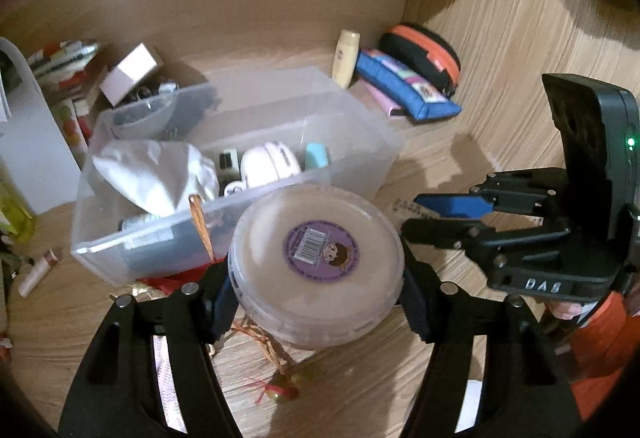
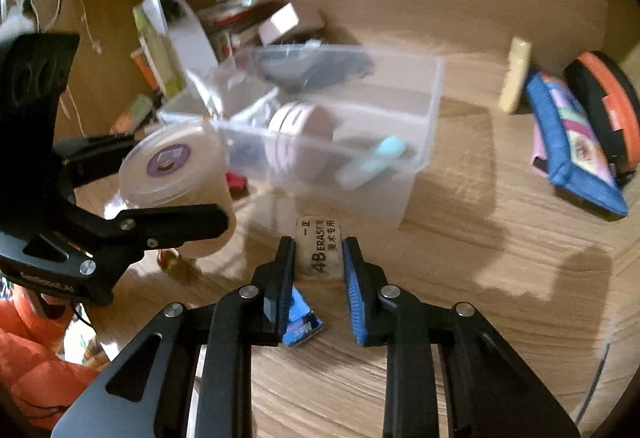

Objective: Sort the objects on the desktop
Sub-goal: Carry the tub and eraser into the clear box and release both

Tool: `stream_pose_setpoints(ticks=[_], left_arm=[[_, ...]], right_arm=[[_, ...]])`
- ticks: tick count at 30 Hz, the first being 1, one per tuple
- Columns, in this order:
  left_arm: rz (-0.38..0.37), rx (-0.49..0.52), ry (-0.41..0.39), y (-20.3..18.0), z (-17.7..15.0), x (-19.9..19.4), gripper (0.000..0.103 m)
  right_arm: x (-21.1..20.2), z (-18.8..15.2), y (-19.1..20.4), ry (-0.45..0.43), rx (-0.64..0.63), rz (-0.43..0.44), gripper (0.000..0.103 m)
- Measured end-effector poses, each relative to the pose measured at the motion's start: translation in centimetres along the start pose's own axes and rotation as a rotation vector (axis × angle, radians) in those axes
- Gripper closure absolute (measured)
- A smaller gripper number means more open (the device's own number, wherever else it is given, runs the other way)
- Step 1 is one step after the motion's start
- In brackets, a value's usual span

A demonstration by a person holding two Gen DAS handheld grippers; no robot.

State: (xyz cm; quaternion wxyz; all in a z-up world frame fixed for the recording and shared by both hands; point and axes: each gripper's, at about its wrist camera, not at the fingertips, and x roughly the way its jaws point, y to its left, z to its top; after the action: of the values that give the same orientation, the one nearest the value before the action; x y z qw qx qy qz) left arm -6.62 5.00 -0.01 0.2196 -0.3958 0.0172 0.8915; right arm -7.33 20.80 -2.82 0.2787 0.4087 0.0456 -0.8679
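My left gripper (image 1: 318,278) is shut on a round clear plastic tub (image 1: 318,262) with a purple sticker on its lid, held just in front of the clear storage bin (image 1: 360,126). The same tub (image 2: 172,162) shows at the left of the right wrist view, between the left gripper's fingers (image 2: 168,226). My right gripper (image 2: 318,258) is shut on a grey 4B eraser (image 2: 320,250), lifted above the wooden desk. From the left wrist view the right gripper (image 1: 416,214) appears at the right, its jaws close together. Inside the bin lie a white crumpled bag (image 1: 152,174), a white round case (image 1: 268,162) and a teal item (image 1: 318,156).
A blue pencil case (image 1: 404,82), a black and orange pouch (image 1: 424,50) and a cream bottle (image 1: 346,58) sit at the back right. Boxes and books (image 1: 72,78) crowd the back left. A red-tasselled charm (image 1: 280,386) and a small blue packet (image 2: 300,326) lie on the desk.
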Motion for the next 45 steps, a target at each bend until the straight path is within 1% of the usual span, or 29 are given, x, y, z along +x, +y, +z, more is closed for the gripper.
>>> stream_pose_setpoints(ticks=[4,10,12,16,21,24,29,34,38,40,43,45], left_arm=[[-0.009,-0.029,-0.041,0.6,1.1,-1.1,0.036],[-0.028,-0.097,-0.115,2.6,3.2,-3.0,0.036],[-0.003,-0.11,-0.131,3.2,4.1,-3.1,0.036],[0.051,-0.134,-0.13,4.2,5.1,-2.5,0.036],[0.059,-0.195,-0.107,5.9,5.8,-0.9,0.036],[0.086,-0.204,-0.093,6.3,5.9,0.2,0.036],[0.106,-0.216,-0.07,7.1,6.1,1.8,0.038],[0.102,-0.239,-0.059,7.8,6.2,2.6,0.038],[0.131,-0.232,-0.029,8.0,6.0,3.5,0.042],[0.136,-0.217,-0.02,7.9,5.9,3.9,0.042],[0.175,-0.179,-0.03,7.1,5.9,3.8,0.042],[0.19,-0.155,-0.044,6.6,5.8,3.4,0.038]], right_arm=[[-1.8,0.9,-0.2,-0.059,0.017,-0.006,0.081],[-3.3,2.5,-0.7,-0.129,0.034,-0.006,0.081],[-3.4,3.1,-0.8,-0.15,0.028,-0.007,0.081],[-3.2,4.1,-0.9,-0.166,0.022,-0.003,0.081],[-1.3,5.5,-1.1,-0.145,0.022,0.0,0.081],[0.1,6.0,-1.2,-0.12,0.021,-0.002,0.081],[1.8,6.4,-1.5,-0.089,0.024,-0.004,0.081],[2.8,6.5,-2.0,-0.063,0.032,-0.016,0.081],[3.5,6.5,-2.1,-0.045,0.033,-0.022,0.081],[3.6,6.4,-2.1,-0.045,0.028,-0.033,0.081],[3.8,6.3,-2.0,-0.039,0.022,-0.041,0.081],[3.8,6.2,-1.8,-0.041,0.013,-0.052,0.078]])
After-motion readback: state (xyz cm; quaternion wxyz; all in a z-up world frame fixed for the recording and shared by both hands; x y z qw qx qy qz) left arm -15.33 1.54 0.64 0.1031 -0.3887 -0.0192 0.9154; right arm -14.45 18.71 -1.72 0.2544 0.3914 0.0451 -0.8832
